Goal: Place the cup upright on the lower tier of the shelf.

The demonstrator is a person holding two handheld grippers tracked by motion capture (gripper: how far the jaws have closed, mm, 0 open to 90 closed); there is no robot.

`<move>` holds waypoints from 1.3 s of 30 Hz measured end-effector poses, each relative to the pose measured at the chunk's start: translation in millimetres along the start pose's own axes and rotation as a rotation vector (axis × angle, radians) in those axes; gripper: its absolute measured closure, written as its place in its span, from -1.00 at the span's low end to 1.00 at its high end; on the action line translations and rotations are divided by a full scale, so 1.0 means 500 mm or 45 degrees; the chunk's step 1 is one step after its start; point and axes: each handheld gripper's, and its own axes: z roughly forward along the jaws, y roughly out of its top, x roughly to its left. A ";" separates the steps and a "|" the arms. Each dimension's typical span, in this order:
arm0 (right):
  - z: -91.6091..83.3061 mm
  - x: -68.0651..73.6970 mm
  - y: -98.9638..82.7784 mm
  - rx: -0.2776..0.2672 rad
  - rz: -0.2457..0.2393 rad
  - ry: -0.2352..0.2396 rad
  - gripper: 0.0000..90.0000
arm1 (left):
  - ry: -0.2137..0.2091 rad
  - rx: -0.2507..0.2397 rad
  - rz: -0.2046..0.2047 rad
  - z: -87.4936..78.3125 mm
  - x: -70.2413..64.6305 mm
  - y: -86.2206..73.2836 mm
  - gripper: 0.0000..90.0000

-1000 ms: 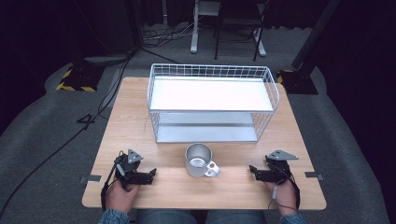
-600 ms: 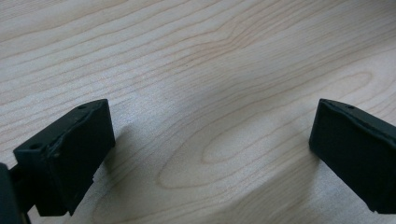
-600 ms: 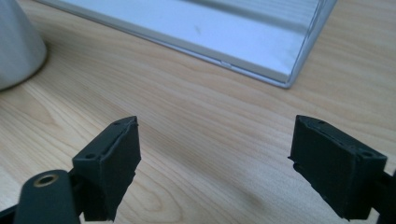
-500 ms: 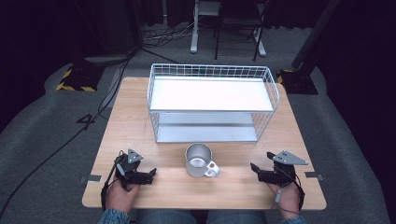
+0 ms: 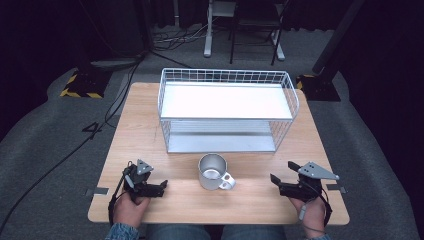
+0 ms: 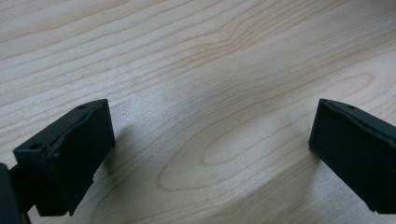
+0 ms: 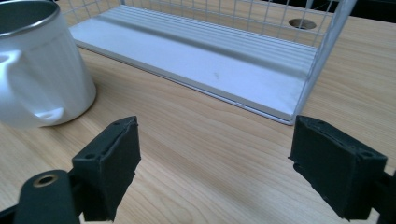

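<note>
a white mug (image 5: 213,171) stands upright on the wooden table (image 5: 140,120), mouth up, so its long axis runs straight up from the tabletop. its handle (image 5: 227,182) points toward the person's side of the table and a little toward the right gripper (image 5: 278,183). the mug sits between the two grippers, touching neither, and just in front of a white wire rack (image 5: 227,107) with two shelves.

the left gripper (image 5: 161,186) rests low near the table's near edge, held in the left hand (image 5: 131,207), with its jaws pointing across toward the mug. in the left gripper view its jaws stand wide apart with bare wood grain between and ahead of them; the mug lies somewhere beyond that frame.

the right gripper is held in the right hand (image 5: 313,212), its jaws aimed toward the mug. in the right gripper view the jaws are spread wide and hold nothing. the mug (image 7: 39,65) sits ahead of the left-hand jaw and off to its outer side, apart from it, handle (image 7: 18,93) turned toward the camera. ahead of the gap between the jaws lies the rack's lower shelf (image 7: 201,60), and the rack's corner wire (image 7: 322,56) rises ahead of the right-hand jaw. whether this gripper touches the table or hovers just above it is hard to tell.
</note>
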 end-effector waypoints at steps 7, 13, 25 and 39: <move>0.005 0.036 0.020 -0.013 -0.034 0.076 -0.64 | 0.000 0.000 0.000 0.000 0.000 0.000 -0.99; 0.007 0.061 0.030 -0.031 -0.047 0.132 -0.64 | 0.000 0.000 0.000 0.000 0.000 0.000 -0.99; 0.030 0.134 0.056 -0.036 -0.106 0.304 -0.64 | 0.000 -0.001 0.000 0.000 0.000 0.000 -0.99; 0.075 0.190 0.055 0.028 -0.136 0.463 -0.64 | -0.001 0.000 0.000 0.000 0.000 0.000 -0.99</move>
